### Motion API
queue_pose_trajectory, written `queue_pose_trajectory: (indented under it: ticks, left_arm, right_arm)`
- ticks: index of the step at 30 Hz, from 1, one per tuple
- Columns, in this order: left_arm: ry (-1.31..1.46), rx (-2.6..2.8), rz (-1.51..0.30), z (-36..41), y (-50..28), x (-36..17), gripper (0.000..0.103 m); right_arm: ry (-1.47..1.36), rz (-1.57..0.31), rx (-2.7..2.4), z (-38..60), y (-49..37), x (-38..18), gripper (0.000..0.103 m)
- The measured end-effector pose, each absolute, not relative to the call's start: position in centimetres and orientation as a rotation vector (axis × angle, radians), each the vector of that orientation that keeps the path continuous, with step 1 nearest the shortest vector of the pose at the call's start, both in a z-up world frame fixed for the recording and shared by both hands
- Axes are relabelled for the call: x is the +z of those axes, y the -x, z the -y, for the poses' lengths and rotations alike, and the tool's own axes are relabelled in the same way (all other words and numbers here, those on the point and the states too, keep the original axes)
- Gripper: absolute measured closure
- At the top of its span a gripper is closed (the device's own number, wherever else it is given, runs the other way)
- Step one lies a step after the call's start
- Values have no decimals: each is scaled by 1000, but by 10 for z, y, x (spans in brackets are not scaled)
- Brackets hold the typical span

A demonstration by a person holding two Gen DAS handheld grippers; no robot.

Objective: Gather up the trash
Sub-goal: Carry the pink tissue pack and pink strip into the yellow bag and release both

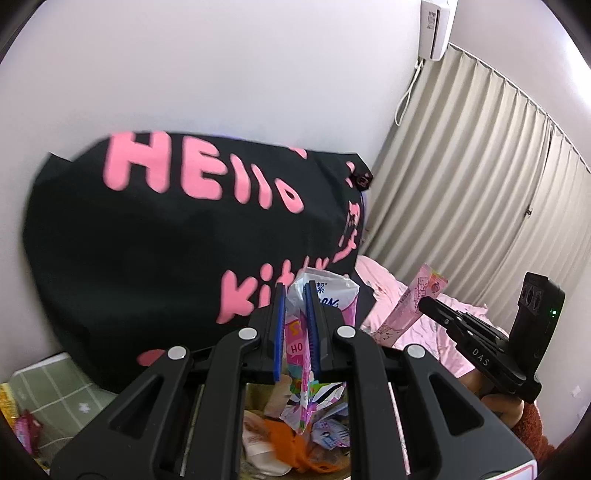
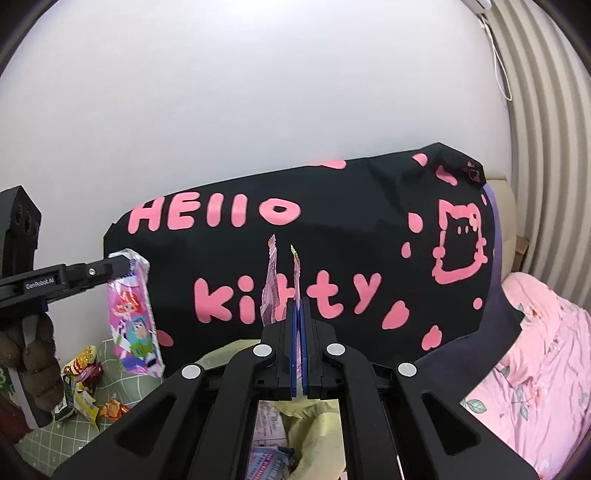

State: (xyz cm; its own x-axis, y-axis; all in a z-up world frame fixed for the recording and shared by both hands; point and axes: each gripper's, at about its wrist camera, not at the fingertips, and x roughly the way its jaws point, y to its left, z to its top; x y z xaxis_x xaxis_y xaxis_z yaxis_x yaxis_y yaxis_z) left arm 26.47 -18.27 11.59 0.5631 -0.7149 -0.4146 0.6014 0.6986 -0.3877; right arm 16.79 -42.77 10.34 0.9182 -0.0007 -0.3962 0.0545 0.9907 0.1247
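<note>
Soft, even daylight filled both fisheye views; edges curved and darkened, and the black cushion's lettering was motion-blurred.

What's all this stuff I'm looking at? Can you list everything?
Packet: one, pink cartoon print, clamped in the left gripper.
Wrapper: one, pink, clamped in the right gripper.
Cushion: one, black with pink lettering, against the wall.
Bedding: pink floral, right of the cushion.
Curtain: beige, pleated, at right.
Air conditioner: one, white, high on the wall.
Snack wrappers: several, red and yellow, on a green cloth at left.
Left gripper: black, blue pads, shut.
Right gripper: black, shut.
</note>
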Motion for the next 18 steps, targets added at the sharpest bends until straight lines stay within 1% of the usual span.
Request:
queue_pose_trajectory:
  ticks: [2,5,10,13,18]
  left_arm:
    - [211,-795,-605,190,-269,107,93]
    - [203,-826,-687,205,-273,82,93]
    - [16,-832,-829,234,-261,23,93]
    - [-35,-805,-877,237,-259,-1,93]
    - [-30,-764,-917,230,-269,-16,93]
  right_arm:
    - [-136,-412,-22,427,-168,101,100]
    - [-133,-427,-15,425,-170,95,100]
    - [-123,-511,29,413,-179,72,100]
    - [-126,-582,55,405,-187,48,100]
    - [-150,-676,71,397,-197,13,100]
